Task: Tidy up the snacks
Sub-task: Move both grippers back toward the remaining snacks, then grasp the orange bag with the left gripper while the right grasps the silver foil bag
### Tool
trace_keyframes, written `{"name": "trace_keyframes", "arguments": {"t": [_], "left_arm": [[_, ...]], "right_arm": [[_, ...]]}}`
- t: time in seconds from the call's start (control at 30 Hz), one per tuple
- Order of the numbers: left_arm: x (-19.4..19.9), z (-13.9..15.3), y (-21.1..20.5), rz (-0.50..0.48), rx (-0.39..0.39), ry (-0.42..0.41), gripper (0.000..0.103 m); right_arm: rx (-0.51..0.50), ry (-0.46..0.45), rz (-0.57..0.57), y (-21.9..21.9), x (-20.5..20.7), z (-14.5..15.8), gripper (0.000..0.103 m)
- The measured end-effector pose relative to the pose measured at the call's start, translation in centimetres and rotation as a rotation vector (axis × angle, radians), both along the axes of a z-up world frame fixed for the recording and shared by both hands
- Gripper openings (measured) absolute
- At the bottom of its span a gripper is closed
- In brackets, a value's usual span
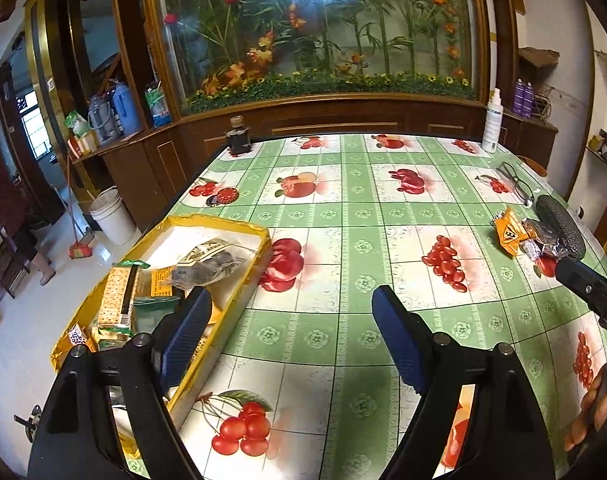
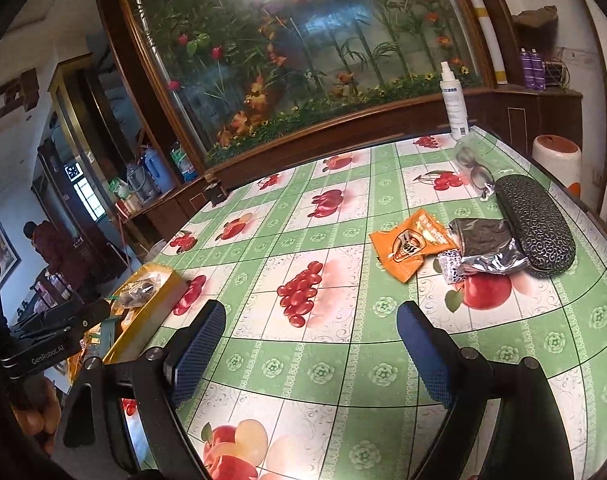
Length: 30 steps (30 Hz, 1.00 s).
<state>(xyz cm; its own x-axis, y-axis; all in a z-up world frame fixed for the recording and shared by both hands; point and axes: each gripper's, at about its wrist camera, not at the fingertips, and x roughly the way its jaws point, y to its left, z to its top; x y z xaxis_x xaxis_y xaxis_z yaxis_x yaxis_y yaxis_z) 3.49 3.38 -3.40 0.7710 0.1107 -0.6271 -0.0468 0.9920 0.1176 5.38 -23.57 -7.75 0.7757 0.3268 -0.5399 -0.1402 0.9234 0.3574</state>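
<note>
Half the yellow tray [image 1: 239, 227] (snacks inside) hides behind fingers [image 1: 185, 330].

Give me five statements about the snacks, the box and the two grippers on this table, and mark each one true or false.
1. Both the left gripper and the right gripper are open and hold nothing. True.
2. The orange snack packet lies inside the yellow box. False: it lies on the tablecloth, apart from the box.
3. The glasses case sits beside the silver packet. True.
4. The yellow box is empty. False: it already holds several packets.
5. The white spray bottle lies on its side. False: it stands upright.
</note>
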Motion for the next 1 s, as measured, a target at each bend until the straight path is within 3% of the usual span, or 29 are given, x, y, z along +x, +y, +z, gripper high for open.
{"name": "trace_keyframes", "arguments": {"t": [0.7,1.0], "left_arm": [[0.8,-1.2,-0.9,-0.022,-0.014,0.045,0.083],[3.3,-2.6,-4.1,-0.104,-0.003,0.112,0.083]], "right_arm": [[0.020,0.029,-0.054,-2.7,-0.5,-0.8,0.089],[-0.022,0.076,-0.065,-4.7,0.3,-1.7,0.091]]}}
